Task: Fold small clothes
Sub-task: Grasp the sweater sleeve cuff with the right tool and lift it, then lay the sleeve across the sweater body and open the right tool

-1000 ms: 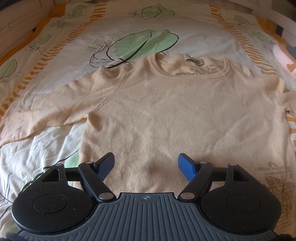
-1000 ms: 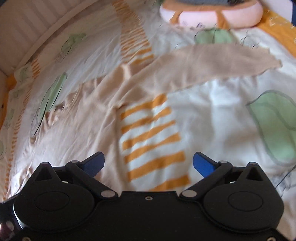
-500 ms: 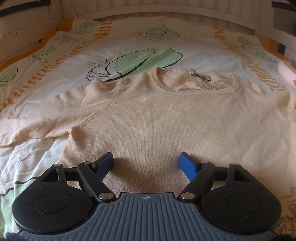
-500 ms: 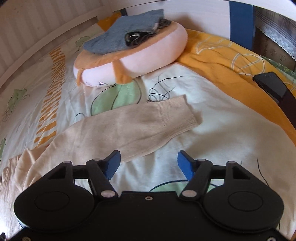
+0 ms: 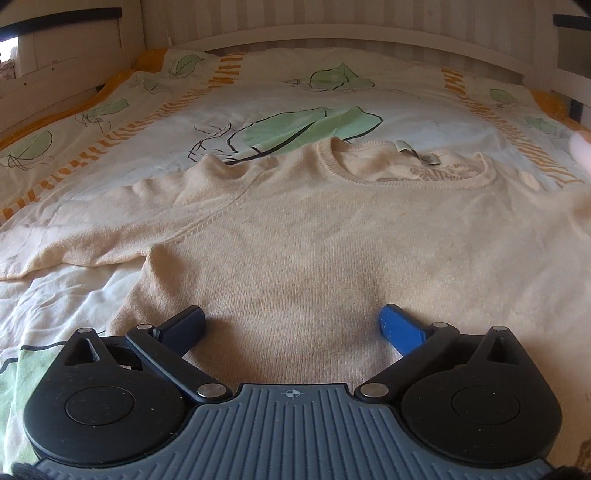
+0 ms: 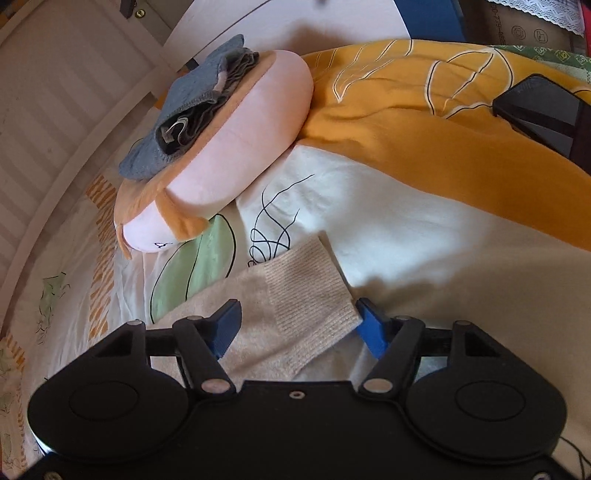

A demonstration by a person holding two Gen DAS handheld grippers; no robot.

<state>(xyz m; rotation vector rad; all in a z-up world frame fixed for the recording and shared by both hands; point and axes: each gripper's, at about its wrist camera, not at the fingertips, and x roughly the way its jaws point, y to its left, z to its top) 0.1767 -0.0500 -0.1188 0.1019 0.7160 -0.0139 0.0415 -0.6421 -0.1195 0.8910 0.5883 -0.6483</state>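
Left tongs [image 5: 291,326]: spread wide, gripping nothing, low over the bottom part of the sweater [image 5: 314,240]. Both blue fingertips [image 5: 397,325] sat over the knit near the hem; contact with the fabric couldn't be judged from this angle.

Right tongs [image 6: 295,325]: also spread, nothing clamped. The sleeve cuff [image 6: 314,291] lay between the two fingers, ribbed end reaching forward past the tips. The right tip was just beside the cuff's corner, possibly touching; the left finger sat over the sleeve fabric. Cuff rested flat on the bed.

Sweater: cream/beige fine knit, round ribbed neckline [image 5: 402,173] with a small tag [image 5: 417,153] showing inside the collar. It lay face-up and spread flat on the bed sheet [image 5: 240,107], neck pointing away from the left tongs. Left sleeve [image 5: 92,236] stretched out sideways with a few shallow wrinkles near the shoulder. Body mostly smooth. Raglan-style seam visible running from collar to armpit.

Sheet: white with green leaf prints, black line drawings and orange striped bands, somewhat rumpled.

Further out on the right side: a pink and orange plush cushion [image 6: 236,147] with a stack of grey-blue folded clothes [image 6: 192,110] on top. Orange duvet section [image 6: 424,129] beyond the cuff, with a dark flat device [image 6: 543,110] lying on it. White slatted bed frame [image 5: 332,22] around the far edge.
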